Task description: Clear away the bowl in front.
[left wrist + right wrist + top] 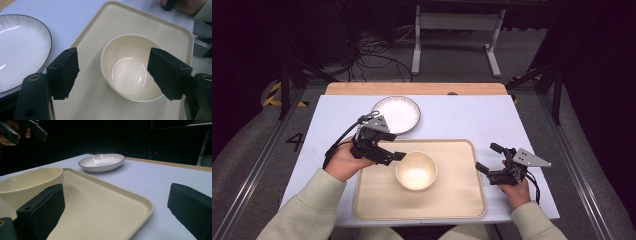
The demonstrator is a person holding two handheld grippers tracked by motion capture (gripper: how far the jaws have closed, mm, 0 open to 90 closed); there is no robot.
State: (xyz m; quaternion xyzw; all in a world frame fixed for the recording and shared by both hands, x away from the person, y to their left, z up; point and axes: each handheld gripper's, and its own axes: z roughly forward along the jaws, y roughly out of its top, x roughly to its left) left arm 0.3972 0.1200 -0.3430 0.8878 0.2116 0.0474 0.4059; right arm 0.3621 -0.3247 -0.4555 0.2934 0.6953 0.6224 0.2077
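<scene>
plate [20, 50] cut off at frame edge

Person: two forearms enter from the bottom of the high view, both in pale sage-green long sleeves [307, 210], loose, cuffs ending at the wrists.

Left claw [398, 156], left of centre: black blocky body, grey three-cornered plate on top with small holes, black cable looping off toward lower left.

Right claw [490, 158], right side: black, same grey plate, black cable curling behind.

Jaws: matte black rectangular pads, screw holes in the arms.
</scene>
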